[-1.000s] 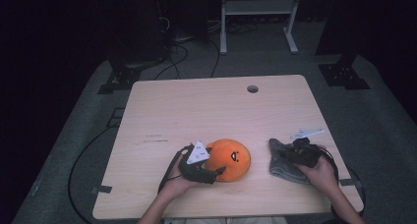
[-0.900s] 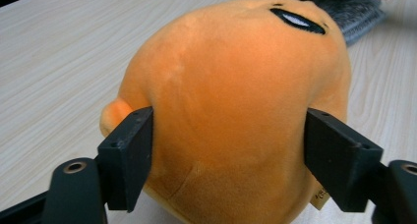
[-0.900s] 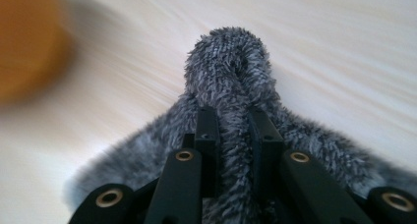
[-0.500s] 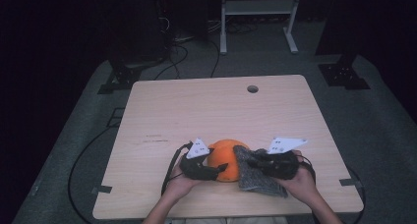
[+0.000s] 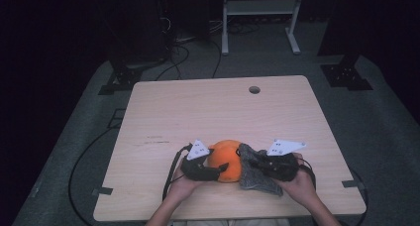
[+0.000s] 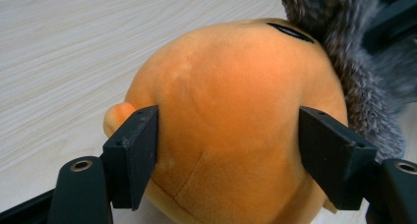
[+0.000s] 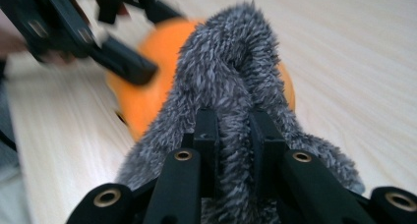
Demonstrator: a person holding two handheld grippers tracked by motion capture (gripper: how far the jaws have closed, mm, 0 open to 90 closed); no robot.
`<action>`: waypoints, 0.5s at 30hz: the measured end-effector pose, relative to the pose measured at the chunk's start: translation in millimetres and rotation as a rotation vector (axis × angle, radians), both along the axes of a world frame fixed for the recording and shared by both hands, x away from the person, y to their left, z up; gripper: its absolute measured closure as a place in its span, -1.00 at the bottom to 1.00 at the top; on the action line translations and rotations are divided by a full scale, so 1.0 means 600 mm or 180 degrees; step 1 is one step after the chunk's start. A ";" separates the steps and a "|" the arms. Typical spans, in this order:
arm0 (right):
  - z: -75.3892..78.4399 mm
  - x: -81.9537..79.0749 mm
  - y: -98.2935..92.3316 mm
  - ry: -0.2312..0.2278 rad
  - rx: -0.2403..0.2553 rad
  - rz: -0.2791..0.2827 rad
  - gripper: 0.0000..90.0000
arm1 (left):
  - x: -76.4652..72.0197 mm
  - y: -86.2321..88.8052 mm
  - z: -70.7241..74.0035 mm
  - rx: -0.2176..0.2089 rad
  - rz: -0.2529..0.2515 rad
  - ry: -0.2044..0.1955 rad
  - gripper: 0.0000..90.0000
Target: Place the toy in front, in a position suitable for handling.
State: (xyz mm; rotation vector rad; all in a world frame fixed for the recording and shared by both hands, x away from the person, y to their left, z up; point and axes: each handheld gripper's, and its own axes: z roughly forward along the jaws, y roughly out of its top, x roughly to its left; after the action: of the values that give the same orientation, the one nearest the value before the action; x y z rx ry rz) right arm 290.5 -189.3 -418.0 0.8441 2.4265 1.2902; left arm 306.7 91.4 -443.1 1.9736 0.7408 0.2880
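Note:
A round orange plush toy point(image 5: 225, 159) lies near the table's front edge. My left gripper point(image 5: 218, 170) has it between its jaws, and in the left gripper view both pads point(image 6: 135, 150) press into the plush point(image 6: 231, 111); the jaws have just been opening a little with the plush still between them. My right gripper point(image 5: 252, 161) is shut on a grey fuzzy cloth point(image 5: 255, 179). That cloth point(image 7: 231, 67) bunches up between the jaws of the right gripper point(image 7: 235, 130) and drapes against the plush's right side point(image 7: 147, 76).
The light wooden table point(image 5: 198, 107) has a round cable hole point(image 5: 254, 89) near its far edge. Cables point(image 5: 188, 50) and a white stand's legs point(image 5: 292, 32) lie on the dark floor behind it.
My right gripper has carried the grey cloth leftwards and up, from apart on the table to against the orange plush. The left gripper has kept its place on the plush.

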 end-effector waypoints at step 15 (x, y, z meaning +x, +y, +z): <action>-0.010 0.004 -0.005 0.0089 0.0069 -0.0029 0.29 | -0.003 -0.002 -0.005 0.0121 -0.0027 -0.0059 -0.45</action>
State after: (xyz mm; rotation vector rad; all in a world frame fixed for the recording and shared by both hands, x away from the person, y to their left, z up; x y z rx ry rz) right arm 293.1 -192.4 -423.8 0.8835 2.4315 1.3122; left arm 304.9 90.4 -445.9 2.0070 0.7198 0.3169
